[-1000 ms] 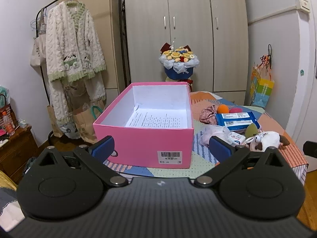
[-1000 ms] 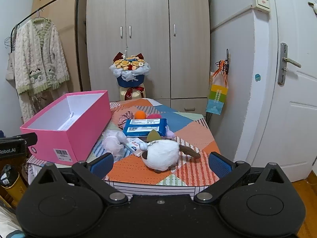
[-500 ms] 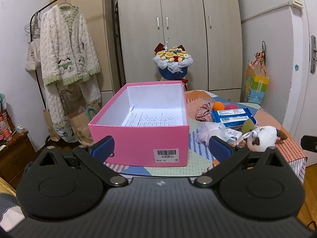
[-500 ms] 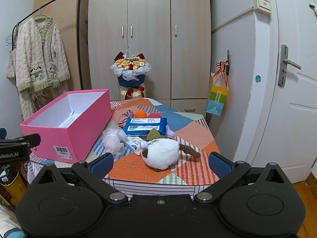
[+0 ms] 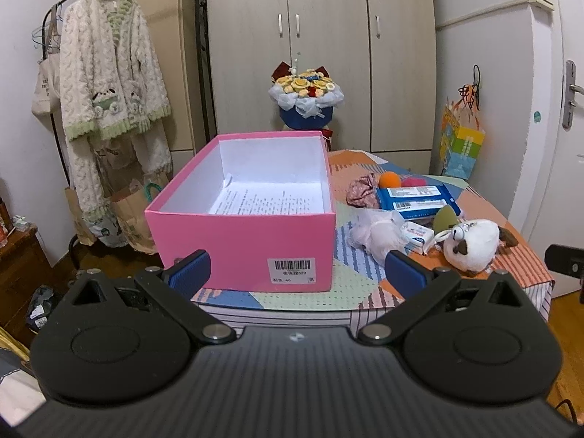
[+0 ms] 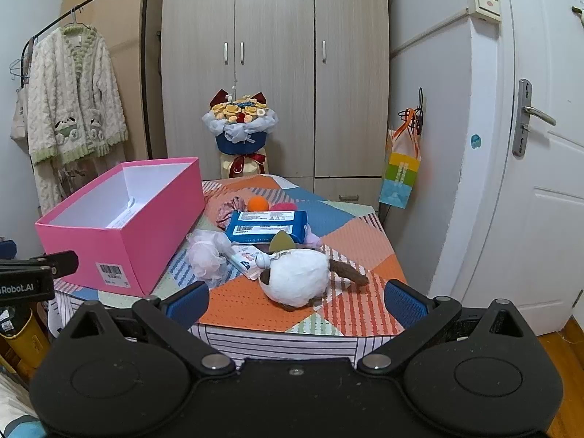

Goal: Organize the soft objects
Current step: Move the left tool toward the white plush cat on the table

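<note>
Standing on the near left part of a table (image 6: pixel 368 235) covered with a patchwork cloth is a pink box (image 5: pixel 252 244), lid off, white inside, with a printed sheet of paper (image 5: pixel 266 200) lying on its floor. A barcode label faces the camera on the box's front wall.

Soft items lie on the cloth to the right of the box, none of them inside it. Nearest the table's front edge: a white plush toy (image 6: pixel 297 281) with brown patches, lying on its side. Just behind it and toward the box: a pale pink mesh puff (image 6: pixel 206 255) and a small white packet (image 6: pixel 246 259), the two touching. Further back: a blue wipes pack (image 6: pixel 268 226), an orange ball (image 6: pixel 258 203), a pink fuzzy item partly hidden behind the pack, and a crumpled patterned cloth (image 6: pixel 228 210).

Left gripper (image 5: pixel 297 273): fingers spread wide, nothing between them, short of the box's front wall, apart from it.

Right gripper (image 6: pixel 295 301): fingers spread wide, nothing between them, short of the table's front edge, facing the plush toy.

A knitted cardigan (image 5: pixel 109 84) hangs on a rack at left; a bouquet (image 6: pixel 239 124) stands behind the table.
</note>
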A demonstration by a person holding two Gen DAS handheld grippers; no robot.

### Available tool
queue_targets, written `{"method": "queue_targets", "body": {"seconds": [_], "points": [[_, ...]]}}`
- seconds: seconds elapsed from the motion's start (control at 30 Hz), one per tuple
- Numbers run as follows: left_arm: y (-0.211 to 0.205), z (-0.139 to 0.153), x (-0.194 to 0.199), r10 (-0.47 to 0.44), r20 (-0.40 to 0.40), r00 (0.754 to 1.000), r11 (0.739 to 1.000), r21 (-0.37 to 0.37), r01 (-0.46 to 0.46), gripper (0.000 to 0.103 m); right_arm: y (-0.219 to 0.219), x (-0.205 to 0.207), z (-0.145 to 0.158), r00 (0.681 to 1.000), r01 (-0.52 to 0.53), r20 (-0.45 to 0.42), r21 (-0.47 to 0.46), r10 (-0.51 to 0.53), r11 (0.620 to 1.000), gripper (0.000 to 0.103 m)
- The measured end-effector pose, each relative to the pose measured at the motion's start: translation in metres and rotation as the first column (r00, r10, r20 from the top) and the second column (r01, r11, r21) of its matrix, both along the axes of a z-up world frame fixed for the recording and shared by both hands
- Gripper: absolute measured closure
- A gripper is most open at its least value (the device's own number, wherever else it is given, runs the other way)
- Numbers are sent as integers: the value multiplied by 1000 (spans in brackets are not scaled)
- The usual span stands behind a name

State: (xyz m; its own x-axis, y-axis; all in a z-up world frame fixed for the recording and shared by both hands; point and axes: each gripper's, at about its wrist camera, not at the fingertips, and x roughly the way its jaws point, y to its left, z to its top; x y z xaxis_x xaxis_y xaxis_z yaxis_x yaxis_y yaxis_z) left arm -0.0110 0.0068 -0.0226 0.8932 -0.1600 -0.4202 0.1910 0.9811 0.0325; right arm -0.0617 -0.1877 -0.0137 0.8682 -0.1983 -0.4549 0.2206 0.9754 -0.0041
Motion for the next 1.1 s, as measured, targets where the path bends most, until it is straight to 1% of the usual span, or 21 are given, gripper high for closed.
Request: {"method": "queue_targets", "body": {"seconds": [0.27,0.47,0.63,0.73,0.87,1.0,1.1], "points": [[2,-1,3,-4,-30,1000,1000,-22,3,0,1,2,-3,1000,2,-12,-3,-2,1000,0],[3,-2,2,1,-39,999,1000,-16,-2,0,1,2,-3,1000,0,-12,-5,0,1000,0],[3,-1,2,12,-49,999,1000,-28,-14,0,1,-3,-1,1000,-13,20,-8,13,1000,0],[0,2,2,6,-40,999,1000,-15,-7,0,0,-6,2,998,-36,44,-4,36,999,0],[-3,4,4,-12,-46,999,1000,-20,11,0,-2,-5,3,995,-80,66,17,79,997,0],[-14,9,9,-33,-31,999,999,-2,32,0,-2,0,3,978,-184,96,-9,184,983,0],[-25,11,17,-63,-19,998,998,2,63,0,-6,8,-2,970,-220,103,-23,222,975,0]]}}
